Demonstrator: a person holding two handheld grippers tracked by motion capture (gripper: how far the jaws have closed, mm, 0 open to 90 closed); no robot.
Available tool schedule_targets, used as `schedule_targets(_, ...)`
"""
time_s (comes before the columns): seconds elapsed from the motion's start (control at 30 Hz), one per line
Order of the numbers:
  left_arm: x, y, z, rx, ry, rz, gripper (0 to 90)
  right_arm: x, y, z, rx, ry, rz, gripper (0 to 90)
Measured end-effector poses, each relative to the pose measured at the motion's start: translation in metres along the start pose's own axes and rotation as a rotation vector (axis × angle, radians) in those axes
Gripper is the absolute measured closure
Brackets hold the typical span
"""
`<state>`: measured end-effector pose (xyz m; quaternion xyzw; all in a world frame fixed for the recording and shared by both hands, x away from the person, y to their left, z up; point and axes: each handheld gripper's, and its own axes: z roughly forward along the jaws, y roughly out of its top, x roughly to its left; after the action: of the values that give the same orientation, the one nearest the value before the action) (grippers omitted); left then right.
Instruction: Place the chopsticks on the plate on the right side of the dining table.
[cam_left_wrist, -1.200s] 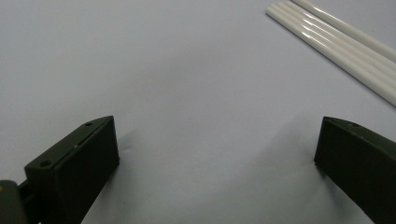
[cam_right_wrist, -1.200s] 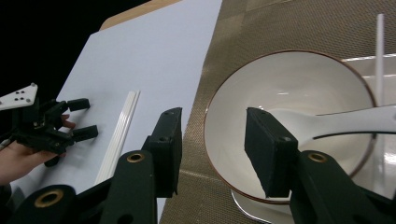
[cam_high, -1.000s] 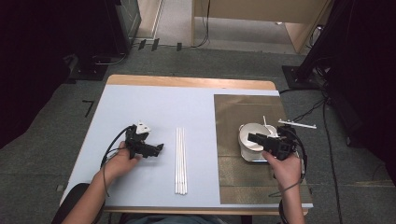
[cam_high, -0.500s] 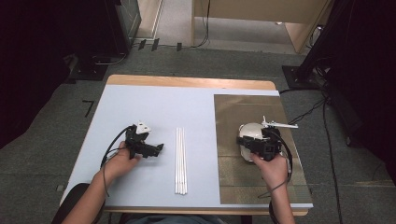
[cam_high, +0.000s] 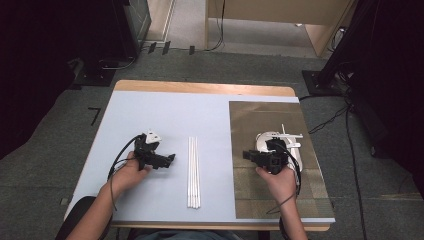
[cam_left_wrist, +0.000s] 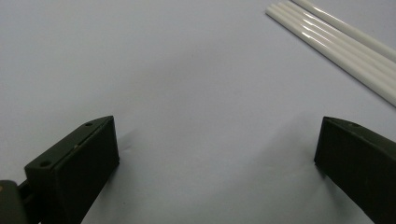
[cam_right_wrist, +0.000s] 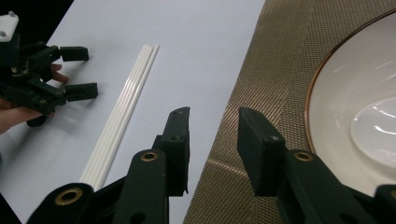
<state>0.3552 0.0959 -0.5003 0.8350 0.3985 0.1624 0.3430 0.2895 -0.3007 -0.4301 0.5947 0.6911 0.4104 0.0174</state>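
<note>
- The right gripper hangs over the near left part of the woven gold mat and points toward the middle of the bench. Its jaws have just been closing and now stand partly spread, with nothing between them.
- Narrowed that far, the jaws could come down on top of the white rods rather than astride one, and push the bundle sideways.
- The left gripper rests on the pale bench just left of the rods. Its jaws are spread wide and empty, with the tips aimed at them.
- If both grippers go for the rods together, they may knock into each other or scatter the set.
- The rods lie in the middle of the bench, between the two grippers, in a tight parallel row running near to far.
- They are thin, round, glossy and white, and they touch along their length.
- I judge them slippery and quick to roll. Picking out one from the pack will be hard, and a neighbour may lift with it or slide away.
- Farther right, a white plate with a thin gold rim sits on the mat. A careless swing back could clip it.
- At the plate's far edge a loose white stick lies across the rim, and a nudge would probably tip it off.
</note>
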Motion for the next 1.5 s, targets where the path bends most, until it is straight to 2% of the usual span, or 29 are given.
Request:
schedule_targets(0.2, 0.0, 0.0, 0.0, 0.0, 0.0, 0.0, 0.0, 0.004, -0.002, 0.009, 0.022, 0.005, -0.014, 65.2)
schedule_targets(0.47, 0.0, 0.0, 0.0, 0.0, 0.0, 0.0, 0.0, 0.009, -0.006, 0.021, 0.018, 0.018, -0.029, 63.3)
schedule_targets(0.67, 0.0, 0.0, 0.0, 0.0, 0.0, 0.0, 0.0, 0.014, -0.01, 0.034, 0.048, 0.024, -0.042, 63.5)
schedule_targets(0.8, 0.0, 0.0, 0.0, 0.0, 0.0, 0.0, 0.0, 0.023, -0.012, 0.043, 0.073, 0.027, -0.072, 64.4)
schedule_targets(1.0, 0.0, 0.0, 0.0, 0.0, 0.0, 0.0, 0.0, 0.029, -0.015, 0.055, 0.104, 0.042, -0.078, 66.2)
schedule_targets(1.27, 0.0, 0.0, 0.0, 0.002, 0.001, 0.0, 0.0, 0.037, -0.018, 0.064, 0.116, 0.049, -0.097, 66.7)
schedule_targets(1.5, 0.0, 0.0, 0.0, 0.0, 0.002, 0.001, 0.0, 0.047, -0.021, 0.076, 0.147, 0.07, -0.124, 67.3)
